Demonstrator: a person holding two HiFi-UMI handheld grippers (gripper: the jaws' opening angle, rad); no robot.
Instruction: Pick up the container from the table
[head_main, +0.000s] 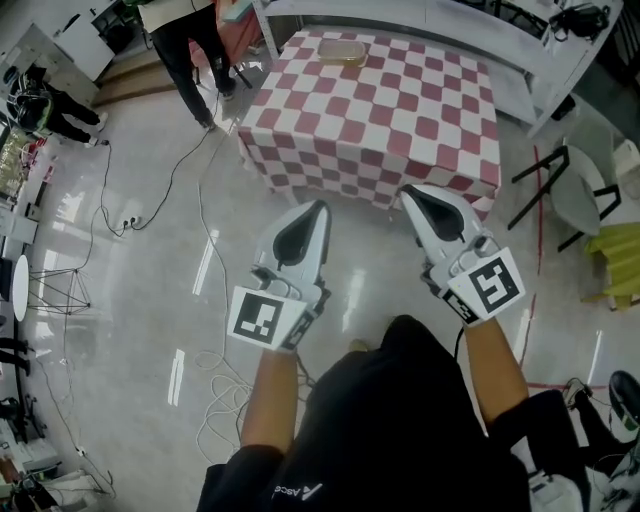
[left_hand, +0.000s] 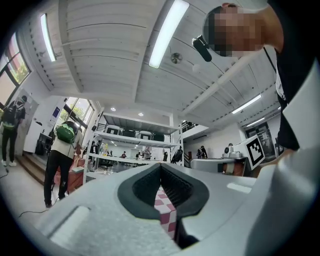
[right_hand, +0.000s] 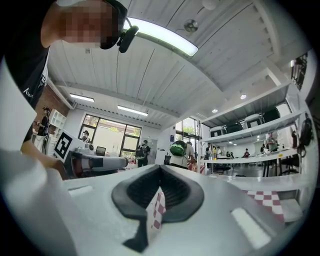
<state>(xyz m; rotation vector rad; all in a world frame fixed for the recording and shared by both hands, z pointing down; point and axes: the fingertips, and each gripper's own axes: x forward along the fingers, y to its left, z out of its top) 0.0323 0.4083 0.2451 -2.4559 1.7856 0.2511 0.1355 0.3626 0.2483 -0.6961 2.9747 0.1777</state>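
Observation:
A clear, tan-tinted container (head_main: 343, 50) lies at the far edge of a table with a red-and-white checked cloth (head_main: 385, 120). My left gripper (head_main: 318, 208) hovers over the floor short of the table's near edge, jaws shut with nothing between them. My right gripper (head_main: 409, 192) is beside it, just at the near edge of the cloth, also shut and empty. In the left gripper view the shut left gripper (left_hand: 161, 165) shows only a strip of checked cloth (left_hand: 166, 210) through its gap. The right gripper (right_hand: 160, 167) likewise frames a sliver of cloth (right_hand: 158, 210). The container is hidden in both gripper views.
A person in dark trousers (head_main: 190, 55) stands left of the table's far corner. Cables (head_main: 200, 200) trail over the glossy floor on the left. White shelving (head_main: 520, 45) runs behind the table, and chairs (head_main: 575, 190) stand to its right.

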